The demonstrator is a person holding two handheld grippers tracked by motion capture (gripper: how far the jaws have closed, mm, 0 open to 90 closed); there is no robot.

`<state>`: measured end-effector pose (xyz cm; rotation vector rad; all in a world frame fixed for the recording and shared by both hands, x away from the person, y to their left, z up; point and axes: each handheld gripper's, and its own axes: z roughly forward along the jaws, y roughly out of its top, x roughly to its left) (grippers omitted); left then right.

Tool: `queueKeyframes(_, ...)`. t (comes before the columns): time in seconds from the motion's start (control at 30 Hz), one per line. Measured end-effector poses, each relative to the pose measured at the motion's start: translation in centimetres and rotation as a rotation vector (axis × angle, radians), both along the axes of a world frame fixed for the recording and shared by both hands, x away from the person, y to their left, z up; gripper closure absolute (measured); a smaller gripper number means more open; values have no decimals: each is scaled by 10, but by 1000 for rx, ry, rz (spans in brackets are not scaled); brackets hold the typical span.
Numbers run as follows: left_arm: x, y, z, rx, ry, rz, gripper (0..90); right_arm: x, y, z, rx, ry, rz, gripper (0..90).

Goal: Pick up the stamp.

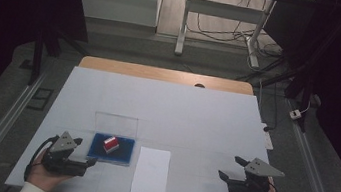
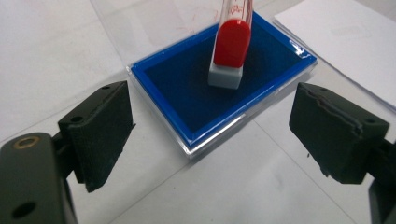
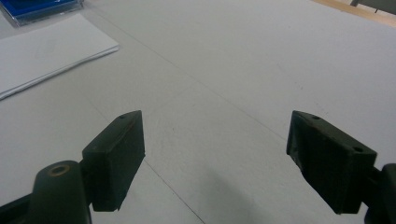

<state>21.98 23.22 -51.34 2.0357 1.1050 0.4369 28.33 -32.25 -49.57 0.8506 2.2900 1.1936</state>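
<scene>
White tabletop bears a glossy blue rectangular tray holding a rounded red stamp.

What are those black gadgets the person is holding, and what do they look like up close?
They are two hand-held claws. The left claw and the right claw are black, each topped by a grey three-cornered plate. Each ends in two blocky black jaws with small screw holes. A black cable loops from the left claw. A white sleeve covers the left wrist.
</scene>
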Motion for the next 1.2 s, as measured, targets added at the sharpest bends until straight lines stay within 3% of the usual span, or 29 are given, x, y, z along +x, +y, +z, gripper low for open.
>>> queueKeyframes(0.5, 0, 2, 4, 0, -19, -2, 140, 1, 1, -4, -7, 12, 21, 224)
queueKeyframes(0.7, -1, 1, 8, -4, -42, -26, 138, 2, 2, -6, -10, 21, 38, 241)
queueKeyframes(0.83, -1, 1, 10, -6, -40, -27, 138, 2, 1, -6, 9, 18, 37, 240)
queueKeyframes(1.2, 1, -1, 23, 34, -39, -57, 147, 2, 3, -6, 4, 15, 33, 245)
